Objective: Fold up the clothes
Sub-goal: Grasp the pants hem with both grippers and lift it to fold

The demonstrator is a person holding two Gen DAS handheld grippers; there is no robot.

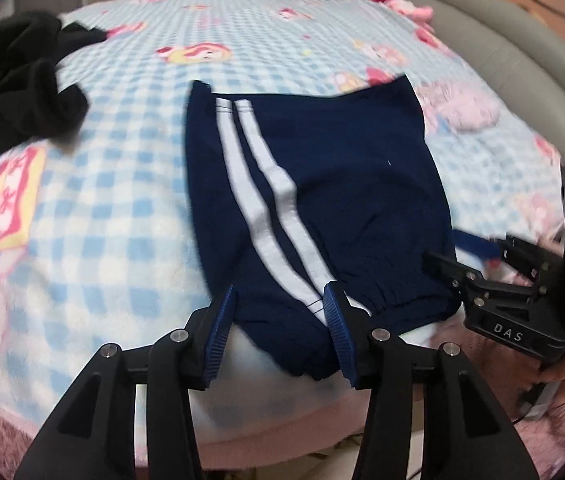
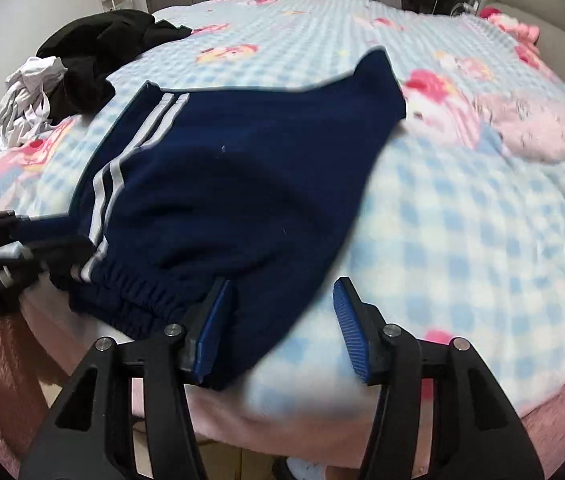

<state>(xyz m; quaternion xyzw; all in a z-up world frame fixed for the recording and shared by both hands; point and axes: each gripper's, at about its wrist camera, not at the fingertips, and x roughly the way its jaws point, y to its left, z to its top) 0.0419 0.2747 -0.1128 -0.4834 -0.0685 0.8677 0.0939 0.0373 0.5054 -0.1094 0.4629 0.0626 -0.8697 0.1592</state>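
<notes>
A navy garment (image 1: 342, 184) with two white side stripes lies flat on the checked blanket, its elastic waistband (image 1: 394, 304) at the bed's near edge. My left gripper (image 1: 279, 300) is open and straddles the waistband's left corner, the striped cloth lying between its blue pads. In the right wrist view my right gripper (image 2: 282, 292) is open too, and the navy garment's (image 2: 242, 184) right-hand waistband corner lies between its fingers. Each gripper shows in the other's view: the right gripper (image 1: 470, 252) at the right, the left gripper (image 2: 38, 236) at the far left.
A heap of black clothes (image 1: 14, 92) lies at the bed's far left, with a white garment (image 2: 26, 96) beside it. Pink plush items (image 2: 538, 132) rest at the right. A grey padded headboard (image 1: 522, 56) bounds the right side. The bed (image 1: 262, 420) drops off just below the grippers.
</notes>
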